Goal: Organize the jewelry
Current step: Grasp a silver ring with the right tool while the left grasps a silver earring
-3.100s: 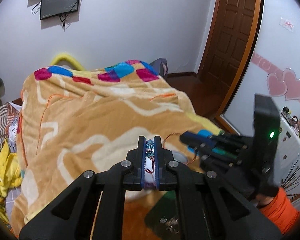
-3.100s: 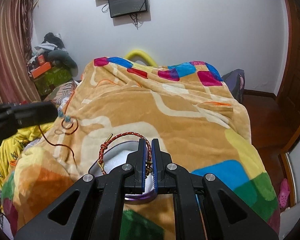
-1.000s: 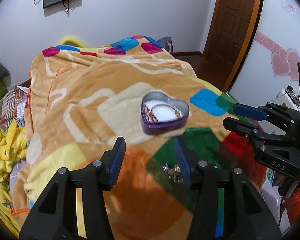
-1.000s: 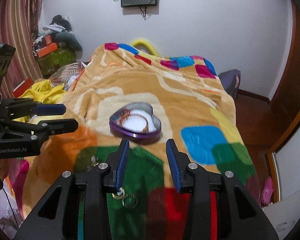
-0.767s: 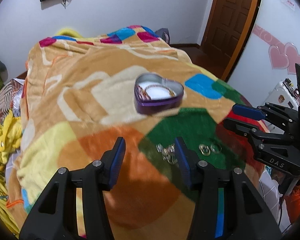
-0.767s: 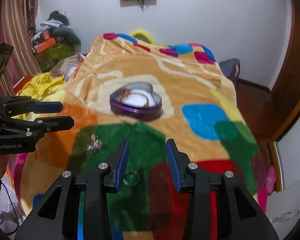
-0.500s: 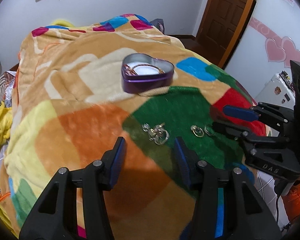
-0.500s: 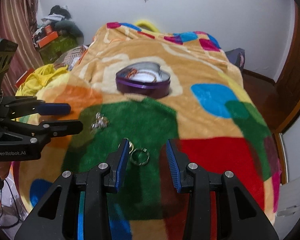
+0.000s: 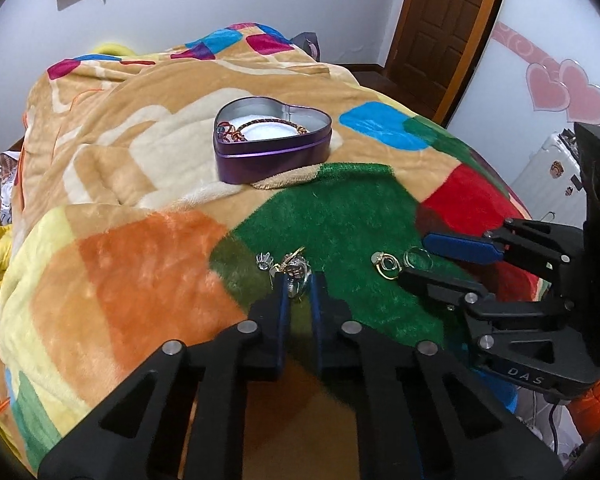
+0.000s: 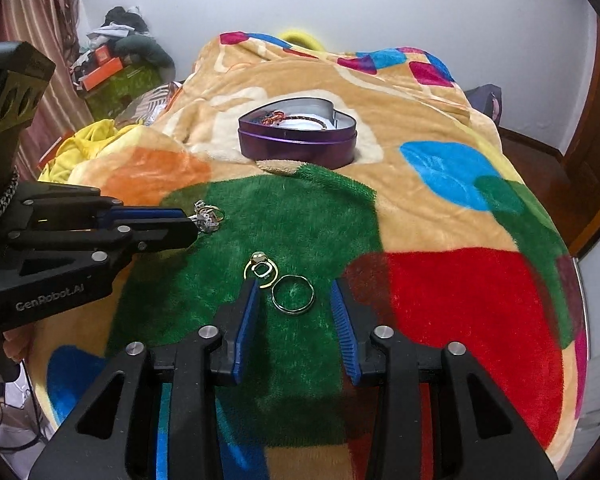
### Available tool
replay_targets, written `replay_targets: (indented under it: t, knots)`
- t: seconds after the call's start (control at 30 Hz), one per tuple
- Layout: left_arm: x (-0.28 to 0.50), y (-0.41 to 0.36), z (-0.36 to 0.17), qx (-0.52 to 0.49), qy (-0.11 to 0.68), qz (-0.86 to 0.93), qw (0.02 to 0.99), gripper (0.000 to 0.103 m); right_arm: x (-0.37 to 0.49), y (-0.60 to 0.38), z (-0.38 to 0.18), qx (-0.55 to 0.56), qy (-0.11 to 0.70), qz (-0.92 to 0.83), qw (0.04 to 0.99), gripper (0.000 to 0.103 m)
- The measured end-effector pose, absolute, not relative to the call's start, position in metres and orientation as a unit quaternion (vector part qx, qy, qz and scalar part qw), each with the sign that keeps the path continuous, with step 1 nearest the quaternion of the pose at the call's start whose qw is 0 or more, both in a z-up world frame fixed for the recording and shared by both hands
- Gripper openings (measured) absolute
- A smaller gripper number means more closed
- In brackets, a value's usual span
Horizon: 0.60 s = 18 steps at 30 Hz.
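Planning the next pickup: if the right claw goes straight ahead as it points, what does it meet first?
Probably the plain silver ring lying on the green blanket patch between the open right claw fingers; depth is uncertain.

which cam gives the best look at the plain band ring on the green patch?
Right wrist. The plain band ring lies flat and unobstructed between the open right tool fingers, its whole hoop visible beside the gold ring. In the left wrist view it is small, seen edge-on and partly hidden behind the right tool's fingers.

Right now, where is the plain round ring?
In the right wrist view, the plain ring lies on the green blanket patch, between the right gripper's open fingers, beside the gold ring.
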<state>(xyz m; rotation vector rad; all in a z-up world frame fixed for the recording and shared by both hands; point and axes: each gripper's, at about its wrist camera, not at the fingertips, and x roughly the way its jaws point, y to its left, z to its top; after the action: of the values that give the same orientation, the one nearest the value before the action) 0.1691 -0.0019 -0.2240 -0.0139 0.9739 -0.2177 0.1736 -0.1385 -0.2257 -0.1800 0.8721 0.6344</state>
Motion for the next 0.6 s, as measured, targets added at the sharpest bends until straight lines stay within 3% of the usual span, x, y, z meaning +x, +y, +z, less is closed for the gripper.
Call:
replay_targets:
  t: [0.1, 0.6]
  knots:
    - [0.170, 0.000, -0.227, -0.010, 0.469, -0.102, 0.877, 0.001, 0.175, -0.140, -0.225, -0.079, 0.414, 0.300, 0.856, 0.020]
    - [0.159, 0.015, -0.191, -0.027, 0.430, -0.095, 0.898, 0.001, 0.176, -0.144, -0.206, -0.066, 0.385, 0.295, 0.872, 0.020]
